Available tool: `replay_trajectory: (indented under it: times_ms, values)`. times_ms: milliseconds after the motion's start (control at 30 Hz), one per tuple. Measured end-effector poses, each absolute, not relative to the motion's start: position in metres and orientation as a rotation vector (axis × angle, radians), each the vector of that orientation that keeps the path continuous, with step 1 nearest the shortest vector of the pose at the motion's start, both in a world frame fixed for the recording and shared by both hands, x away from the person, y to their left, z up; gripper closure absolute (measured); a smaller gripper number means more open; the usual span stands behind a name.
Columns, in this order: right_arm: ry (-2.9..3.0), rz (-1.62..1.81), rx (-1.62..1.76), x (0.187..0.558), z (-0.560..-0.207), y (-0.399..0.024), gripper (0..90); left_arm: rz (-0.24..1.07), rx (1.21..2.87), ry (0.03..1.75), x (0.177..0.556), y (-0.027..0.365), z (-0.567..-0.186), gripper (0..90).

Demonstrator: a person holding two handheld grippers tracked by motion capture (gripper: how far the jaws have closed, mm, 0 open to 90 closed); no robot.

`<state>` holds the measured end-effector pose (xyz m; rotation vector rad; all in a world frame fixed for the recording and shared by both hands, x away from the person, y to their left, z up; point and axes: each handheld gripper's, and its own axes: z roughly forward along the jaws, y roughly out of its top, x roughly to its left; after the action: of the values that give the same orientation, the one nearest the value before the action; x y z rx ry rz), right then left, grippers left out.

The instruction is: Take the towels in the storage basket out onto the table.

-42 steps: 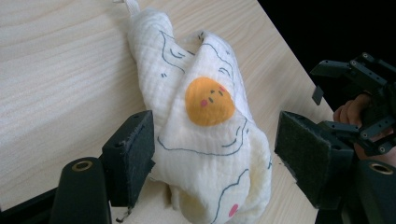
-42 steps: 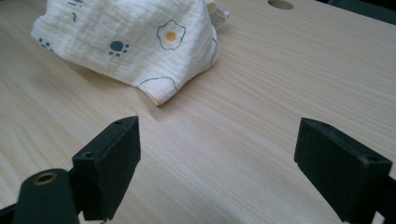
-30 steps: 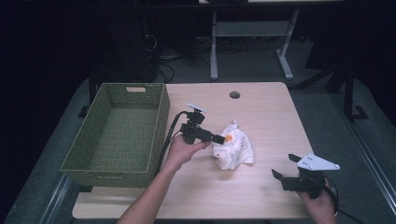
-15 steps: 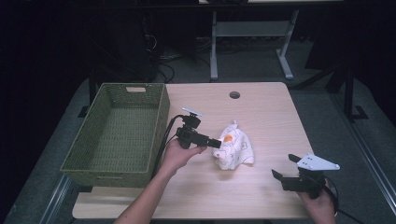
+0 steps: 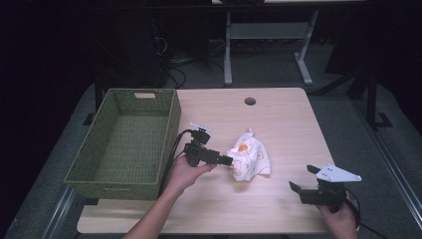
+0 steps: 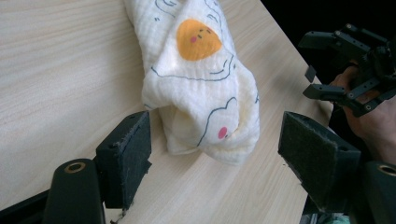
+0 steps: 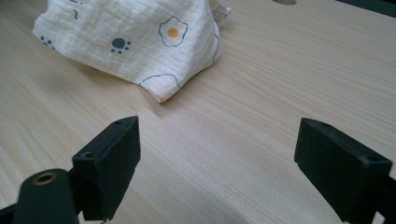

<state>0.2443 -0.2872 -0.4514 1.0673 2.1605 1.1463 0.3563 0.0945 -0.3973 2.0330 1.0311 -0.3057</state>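
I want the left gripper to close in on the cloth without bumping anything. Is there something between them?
Nothing visible. In the left gripper view the left gripper is open, its fingers on either side of the near end of the cloth, with bare table around it. The basket sits behind the gripper.

- Light wood table (image 5: 278, 124) w/ round cable hole (image 5: 250, 101) nr far edge.
- Grey carpet floor (image 5: 343, 107), room dark.
- White-framed desk legs (image 5: 268, 45) behind; cables (image 5: 184, 69) on floor.
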Motion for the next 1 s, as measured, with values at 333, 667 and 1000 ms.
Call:
replay_trajectory:
  times_ms: [333, 667, 1000]
  values:
    - [2.163, 1.148, 1.077, 0.243, -0.452, -0.287, 14.1, -0.315, 2.039, 1.004, 0.341, 0.098, -0.405, 23.2]
    - [2.177, 1.141, 1.068, 0.242, -0.453, -0.285, 14.1, -0.290, 2.043, 0.972, 0.324, 0.102, -0.406, 22.8]
    - [2.184, 1.136, 1.076, 0.242, -0.454, -0.283, 14.1, -0.303, 2.020, 0.982, 0.312, 0.112, -0.418, 22.7]
